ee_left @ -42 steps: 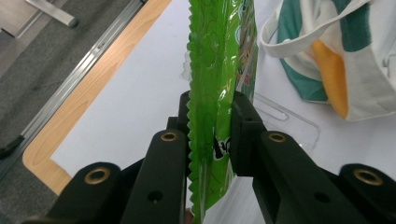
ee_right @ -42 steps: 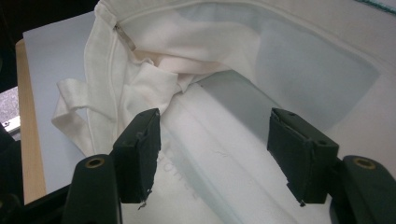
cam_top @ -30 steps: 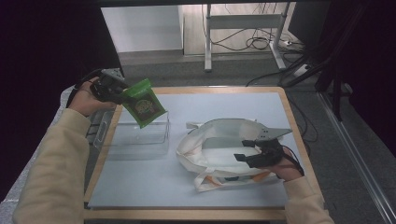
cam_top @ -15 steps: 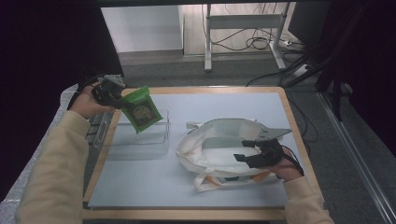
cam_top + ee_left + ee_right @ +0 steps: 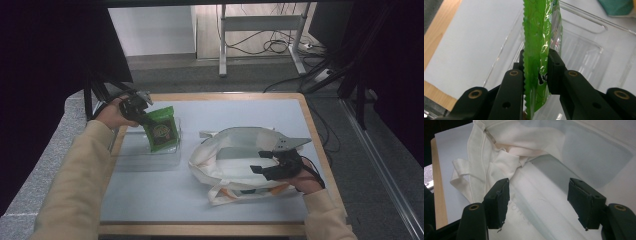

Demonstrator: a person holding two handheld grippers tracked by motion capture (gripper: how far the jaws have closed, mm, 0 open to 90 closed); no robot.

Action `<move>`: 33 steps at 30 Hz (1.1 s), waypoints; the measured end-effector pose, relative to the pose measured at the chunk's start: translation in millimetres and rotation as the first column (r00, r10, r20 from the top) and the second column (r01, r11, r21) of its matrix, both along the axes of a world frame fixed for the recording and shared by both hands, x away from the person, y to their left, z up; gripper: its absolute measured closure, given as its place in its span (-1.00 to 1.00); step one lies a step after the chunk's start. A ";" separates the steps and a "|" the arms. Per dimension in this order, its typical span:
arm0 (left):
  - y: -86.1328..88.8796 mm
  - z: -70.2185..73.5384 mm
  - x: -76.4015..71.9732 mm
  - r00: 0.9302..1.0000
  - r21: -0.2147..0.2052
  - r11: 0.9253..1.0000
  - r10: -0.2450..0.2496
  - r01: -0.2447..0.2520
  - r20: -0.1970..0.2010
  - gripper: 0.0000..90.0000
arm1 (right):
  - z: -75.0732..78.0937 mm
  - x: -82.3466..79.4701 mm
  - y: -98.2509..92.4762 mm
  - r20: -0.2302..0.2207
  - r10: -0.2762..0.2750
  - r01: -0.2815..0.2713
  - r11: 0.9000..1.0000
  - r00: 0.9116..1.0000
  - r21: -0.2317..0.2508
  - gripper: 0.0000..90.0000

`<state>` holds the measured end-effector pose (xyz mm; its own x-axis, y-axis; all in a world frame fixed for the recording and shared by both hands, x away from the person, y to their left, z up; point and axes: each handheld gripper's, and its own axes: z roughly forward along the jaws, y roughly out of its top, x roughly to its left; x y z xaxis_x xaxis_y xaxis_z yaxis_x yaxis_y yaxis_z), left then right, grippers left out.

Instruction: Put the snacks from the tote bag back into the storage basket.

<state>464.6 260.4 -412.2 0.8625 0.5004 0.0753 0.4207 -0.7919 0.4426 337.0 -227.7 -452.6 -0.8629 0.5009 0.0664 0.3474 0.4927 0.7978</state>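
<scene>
— Tongs first: the left tongs [image 5: 535, 72] are clamped on the edge of the green snack packet [image 5: 541, 37], pads pressing both faces. A second ago the packet hung higher and tilted over the clear plastic tray [image 5: 145, 152]; now it has come down and sits upright, low over the tray at the left of the table [image 5: 210, 210].

— Is it going into the tray or coming out?

— Hard to say for sure; its lower edge may already be touching the tray floor, but the clear plastic makes that difficult to read. Judging by the descent, I'd call it being set down there.

— And the right side?

— The right tongs [image 5: 540, 205] stand apart with nothing between them, poised over the white cloth bag [image 5: 225, 160], which lies open on the right half of the table. That hand has not shifted from a second ago.

— So what does it mean?

— Probably the packet is about to be let go into the tray, while the bag waits.
</scene>
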 end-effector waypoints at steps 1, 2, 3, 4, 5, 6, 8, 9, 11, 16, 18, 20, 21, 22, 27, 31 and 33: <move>-0.6 -0.2 0.8 1.000 0.002 1.000 0.007 -0.007 0.011 0.71 | -0.1 0.0 0.0 0.000 0.000 0.000 1.000 1.000 0.000 -0.24; -1.4 -1.1 1.7 1.000 0.002 1.000 0.015 -0.015 0.022 0.70 | -0.1 0.0 0.0 0.000 0.000 0.000 1.000 1.000 0.000 -0.24; -2.5 -1.9 2.6 0.999 0.006 1.000 0.020 -0.021 0.034 0.68 | -0.2 0.1 0.1 0.000 0.000 0.000 1.000 1.000 0.000 -0.24; -4.1 -3.4 3.3 0.999 0.009 1.000 0.029 -0.029 0.047 0.68 | -0.2 0.1 0.2 0.000 0.000 0.000 1.000 1.000 0.000 -0.24; -5.8 -4.8 4.4 0.998 0.016 0.999 0.033 -0.034 0.061 0.66 | -0.3 0.2 0.4 0.000 0.001 -0.001 1.000 1.000 -0.001 -0.24; -8.0 -6.5 5.1 0.996 0.025 0.999 0.040 -0.042 0.076 0.65 | -0.3 0.2 0.6 0.001 0.002 -0.002 1.000 1.000 -0.002 -0.24; -12.3 -9.4 7.1 0.993 0.041 0.998 0.049 -0.054 0.107 0.60 | -0.3 0.0 0.9 0.001 0.002 -0.002 1.000 1.000 -0.003 -0.24; -14.8 -10.9 8.2 0.991 0.046 0.997 0.054 -0.060 0.121 0.59 | -0.3 -0.1 0.9 0.001 0.003 -0.003 1.000 1.000 -0.003 -0.24; -17.6 -12.8 9.7 0.987 0.051 0.996 0.066 -0.074 0.144 0.56 | -0.2 -0.2 0.8 0.001 0.003 -0.003 1.000 1.000 -0.002 -0.24; -18.9 -16.6 11.7 0.983 0.037 0.995 0.085 -0.092 0.165 0.45 | -0.4 0.2 0.2 0.000 0.001 -0.001 1.000 1.000 -0.002 -0.24; -16.9 -17.9 11.9 0.982 0.031 0.995 0.089 -0.095 0.165 0.37 | -0.5 0.2 -0.1 0.000 0.001 -0.001 1.000 1.000 0.000 -0.24; -15.4 -18.1 11.7 0.982 0.024 0.995 0.087 -0.092 0.165 0.32 | -0.3 0.2 -0.3 0.000 0.000 0.000 1.000 1.000 0.000 -0.24; -14.7 -17.4 11.5 0.982 0.022 0.996 0.087 -0.092 0.169 0.28 | -0.5 0.3 -0.2 0.000 0.000 0.000 1.000 1.000 0.001 -0.24; -14.1 -16.6 11.1 0.981 0.006 0.996 0.091 -0.094 0.173 0.23 | -0.5 0.3 -0.2 0.000 0.001 -0.001 1.000 1.000 0.000 -0.24; -12.9 -7.4 9.9 0.975 -0.017 0.997 0.082 -0.080 0.209 0.06 | -0.8 0.4 0.3 -0.002 0.001 -0.001 1.000 1.000 -0.004 -0.24; -14.6 1.1 8.0 0.963 -0.031 0.997 0.082 -0.077 0.258 -0.03 | -1.0 0.5 0.2 -0.002 0.000 0.000 1.000 1.000 -0.005 -0.24; -14.3 5.6 6.7 0.961 -0.056 0.996 0.078 -0.066 0.264 -0.02 | -1.0 0.5 0.1 -0.002 0.000 0.000 1.000 1.000 -0.004 -0.24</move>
<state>471.3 246.0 -406.6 0.7761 0.5686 0.2726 0.3378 -0.7400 0.5817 337.5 -227.7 -453.6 -0.8630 0.5008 0.0662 0.3489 0.4962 0.7950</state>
